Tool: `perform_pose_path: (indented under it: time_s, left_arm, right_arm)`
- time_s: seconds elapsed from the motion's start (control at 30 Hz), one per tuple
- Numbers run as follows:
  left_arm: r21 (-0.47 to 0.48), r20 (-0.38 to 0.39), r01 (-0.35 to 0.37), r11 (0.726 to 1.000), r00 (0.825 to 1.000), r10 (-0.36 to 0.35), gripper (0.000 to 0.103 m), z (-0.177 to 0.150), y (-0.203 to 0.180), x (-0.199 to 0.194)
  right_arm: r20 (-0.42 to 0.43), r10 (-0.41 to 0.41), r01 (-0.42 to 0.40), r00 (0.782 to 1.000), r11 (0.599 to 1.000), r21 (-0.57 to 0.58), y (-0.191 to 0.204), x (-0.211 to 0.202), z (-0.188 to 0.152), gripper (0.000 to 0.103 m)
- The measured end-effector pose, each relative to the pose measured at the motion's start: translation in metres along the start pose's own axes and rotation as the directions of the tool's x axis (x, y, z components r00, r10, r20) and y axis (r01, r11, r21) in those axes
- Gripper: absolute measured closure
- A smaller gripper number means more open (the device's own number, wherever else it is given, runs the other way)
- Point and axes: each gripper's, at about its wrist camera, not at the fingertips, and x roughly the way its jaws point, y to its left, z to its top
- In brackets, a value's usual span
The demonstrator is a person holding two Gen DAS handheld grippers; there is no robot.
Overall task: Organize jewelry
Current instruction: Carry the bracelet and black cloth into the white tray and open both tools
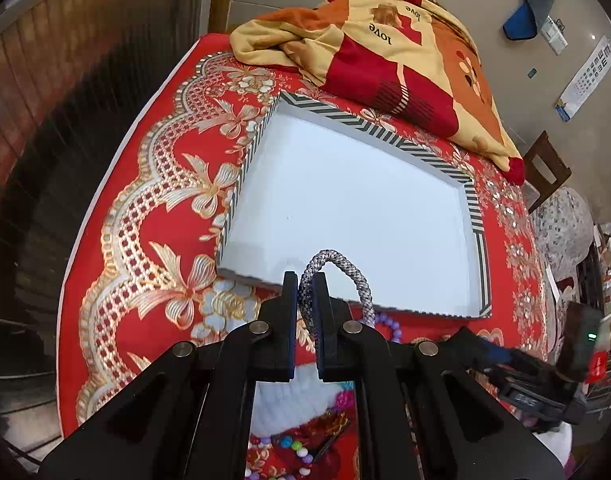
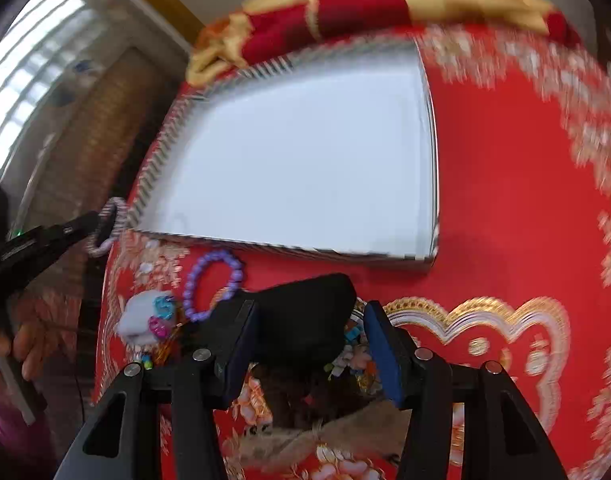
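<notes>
My left gripper (image 1: 305,280) is shut on a grey braided bracelet (image 1: 347,270), held just above the near rim of the white tray (image 1: 479,240) with a striped border. The same bracelet (image 2: 109,226) and left gripper (image 2: 93,220) show at the left of the right wrist view, by the tray's (image 2: 165,140) near left corner. My right gripper (image 2: 309,316) holds a black box-like object (image 2: 305,320) between its jaws; whether the pads press on it is unclear. A purple bead bracelet (image 2: 213,284) lies on the red cloth before the tray, also seen in the left wrist view (image 1: 389,326).
A white hair clip with pink and blue pieces (image 2: 145,318) and coloured beads (image 1: 293,446) lie on the red embroidered cloth (image 2: 505,200). A folded red and yellow blanket (image 1: 385,48) lies behind the tray. The right gripper (image 1: 525,376) shows low right in the left view.
</notes>
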Motion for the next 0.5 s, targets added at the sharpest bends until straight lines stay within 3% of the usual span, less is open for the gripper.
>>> perform_pose_path:
  time_s: [0.07,0.17,0.4,0.5]
  left_arm:
    - [0.006,0.004,-0.009,1.000,1.000,0.009,0.097,0.004,0.000,0.002]
    - [0.000,-0.001,-0.014,1.000,1.000,0.014,0.097,0.011,0.001,0.008]
    - [-0.003,-0.003,-0.020,1.000,1.000,0.020,0.097,0.029,-0.002,0.019]
    - [0.001,0.007,-0.033,0.999,0.999,0.033,0.097,0.037,-0.004,0.024]
  right_arm:
    - [0.030,0.000,0.002,1.000,0.998,-0.057,0.010,-0.002,0.000,0.076]
    - [0.057,0.014,-0.006,0.998,0.992,-0.127,0.025,-0.013,0.000,0.088]
    - [0.172,0.123,-0.096,0.977,0.983,-0.154,0.034,-0.061,0.034,0.089]
    - [0.229,0.097,-0.074,0.969,0.992,-0.107,0.024,-0.063,0.051,0.089]
